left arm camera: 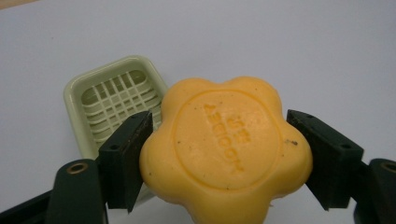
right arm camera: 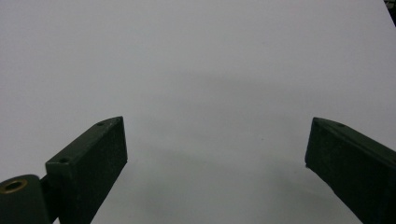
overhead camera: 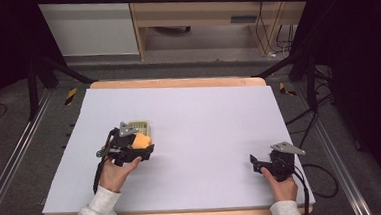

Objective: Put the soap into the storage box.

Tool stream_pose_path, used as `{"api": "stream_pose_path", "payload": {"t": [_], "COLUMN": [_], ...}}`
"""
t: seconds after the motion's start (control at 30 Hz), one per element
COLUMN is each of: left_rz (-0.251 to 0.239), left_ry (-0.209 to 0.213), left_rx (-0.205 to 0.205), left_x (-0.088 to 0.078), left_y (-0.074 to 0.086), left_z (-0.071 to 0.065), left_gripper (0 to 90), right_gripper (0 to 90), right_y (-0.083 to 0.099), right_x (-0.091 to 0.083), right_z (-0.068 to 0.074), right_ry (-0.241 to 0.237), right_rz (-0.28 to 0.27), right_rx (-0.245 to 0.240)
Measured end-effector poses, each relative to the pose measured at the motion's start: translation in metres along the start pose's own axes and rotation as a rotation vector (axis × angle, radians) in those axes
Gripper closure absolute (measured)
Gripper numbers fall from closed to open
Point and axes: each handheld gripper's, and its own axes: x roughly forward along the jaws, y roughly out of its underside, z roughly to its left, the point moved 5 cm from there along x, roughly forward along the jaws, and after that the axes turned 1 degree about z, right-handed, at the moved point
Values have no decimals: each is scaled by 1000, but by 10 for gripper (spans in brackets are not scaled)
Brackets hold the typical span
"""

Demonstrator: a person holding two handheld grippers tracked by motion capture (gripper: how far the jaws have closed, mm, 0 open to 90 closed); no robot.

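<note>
A flower-shaped orange soap bar (left arm camera: 224, 149) with raised lettering sits between the jaws of my left gripper (left arm camera: 219, 156), which is shut on it. In the high view that soap bar (overhead camera: 141, 140) hangs at the left gripper (overhead camera: 140, 146), just in front of a pale green soap dish (overhead camera: 140, 126) with a slatted bottom. The dish (left arm camera: 112, 100) lies on the mat, left of and behind the soap, partly hidden by it. My right gripper (right arm camera: 217, 154) stands open over bare mat, at the near right (overhead camera: 262, 162) of the table.
A pale lilac mat (overhead camera: 204, 121) covers the wooden table (overhead camera: 177, 82). Black frame legs and cables stand beyond the table's left and right edges. Cabinets stand at the back.
</note>
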Motion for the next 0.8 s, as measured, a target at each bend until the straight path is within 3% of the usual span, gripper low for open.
{"api": "stream_pose_path", "payload": {"t": [0.27,0.8], "left_rz": [-18,-12], "left_ry": [-22,-54], "left_rx": [-37,-55], "left_x": [-2,6], "left_y": [-4,-11], "left_z": [15,35], "left_gripper": [251,250], "right_gripper": [60,60], "right_y": [0,0], "right_x": [1,1], "right_z": [0,0], "right_ry": [0,2], "right_rz": [2,3], "right_rx": [0,0]}}
